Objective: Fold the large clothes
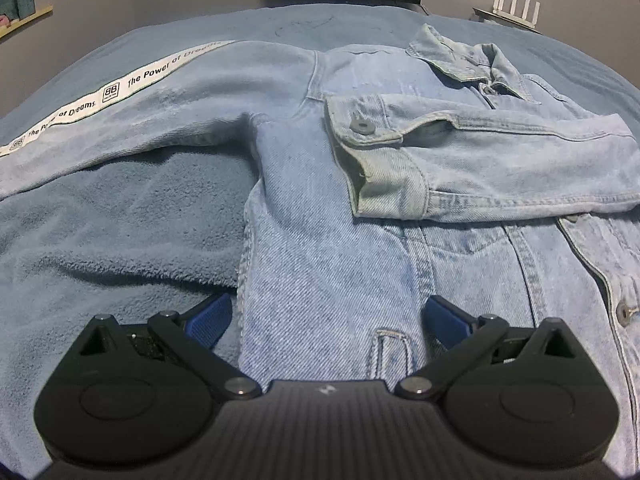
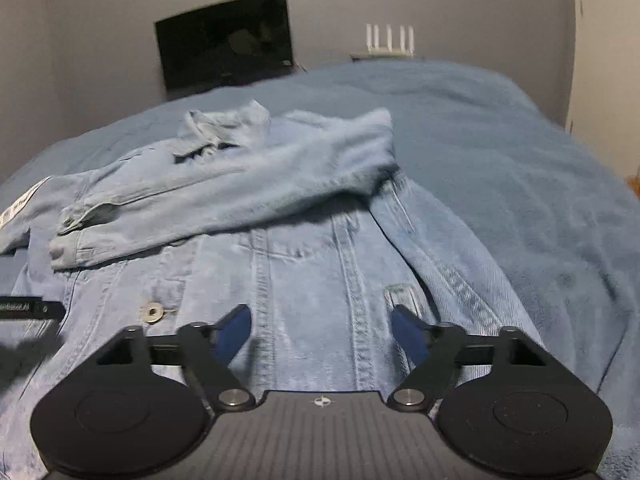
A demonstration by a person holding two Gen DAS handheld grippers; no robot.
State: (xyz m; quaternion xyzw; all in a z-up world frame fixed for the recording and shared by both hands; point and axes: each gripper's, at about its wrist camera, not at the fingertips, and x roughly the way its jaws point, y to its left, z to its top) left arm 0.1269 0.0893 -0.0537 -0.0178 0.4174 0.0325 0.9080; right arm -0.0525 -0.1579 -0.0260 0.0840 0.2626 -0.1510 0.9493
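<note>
While spread flat on a blue fleece blanket (image 1: 120,240), light denim jacket (image 1: 340,260) lying front side up, directly ahead of and under both sets of tongs.

Left wrist view: left gripper (image 1: 326,322) low over the jacket's side edge, blue pads wide apart, one pad over blanket, the other over denim, nothing clamped. Ahead and to the left, one sleeve (image 1: 140,120) stretched straight out sideways, bearing a white printed stripe (image 1: 120,88). Ahead and to the right, the other sleeve (image 1: 480,160) folded across the chest, cuff pointing left.

Right wrist view, slightly blurred: right gripper (image 2: 322,334) over the jacket's lower front, jaws spread well apart, gripping nothing. Folded sleeve seen in full here, running from the far right shoulder to a cuff at near left. Striped sleeve only a sliver at the left edge.

Long axis of the jacket body running away from both grippers, collar (image 2: 228,128) at the far end, hem nearest. Dark screen (image 2: 224,44) against the wall beyond.
</note>
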